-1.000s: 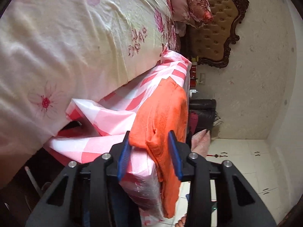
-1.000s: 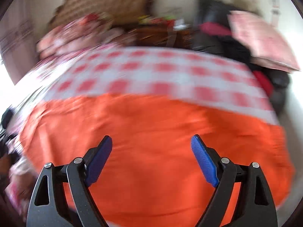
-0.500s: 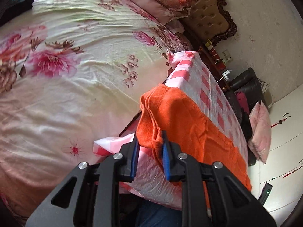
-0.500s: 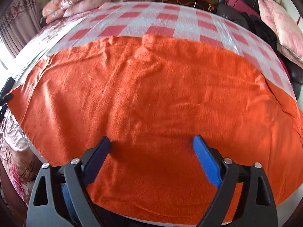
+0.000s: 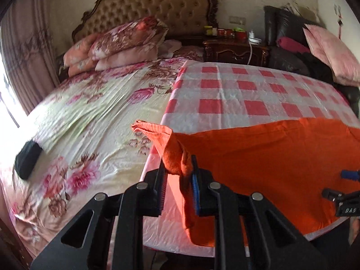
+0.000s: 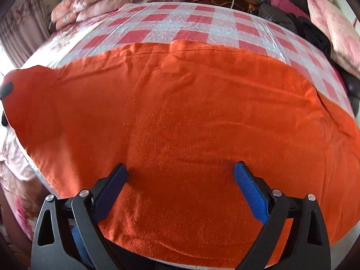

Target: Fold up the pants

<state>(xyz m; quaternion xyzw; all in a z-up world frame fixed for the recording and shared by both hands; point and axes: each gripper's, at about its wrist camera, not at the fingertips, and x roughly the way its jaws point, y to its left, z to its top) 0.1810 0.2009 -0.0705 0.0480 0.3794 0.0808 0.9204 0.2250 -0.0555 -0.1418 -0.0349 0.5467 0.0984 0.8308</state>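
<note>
The orange pants (image 6: 191,112) lie spread across a table with a red-and-white checked cloth (image 6: 198,25); they also show in the left wrist view (image 5: 270,157). My left gripper (image 5: 178,171) is shut on the pants' left end, which is bunched and lifted at the table's left edge. My right gripper (image 6: 180,175) is open and hovers low over the near middle of the pants, holding nothing. Its fingertip (image 5: 349,175) shows at the right edge of the left wrist view.
A bed with a floral sheet (image 5: 90,112) lies left of the table, with pillows (image 5: 126,42) and a tufted headboard (image 5: 153,6). A dark object (image 5: 28,159) lies on the bed. A nightstand (image 5: 234,49), black sofa (image 5: 283,40) and pink cushion (image 5: 330,49) stand behind.
My left gripper closed on the pants' left end, lifted it and swung level to face the headboard. My right gripper stayed open and settled low over the pants.
</note>
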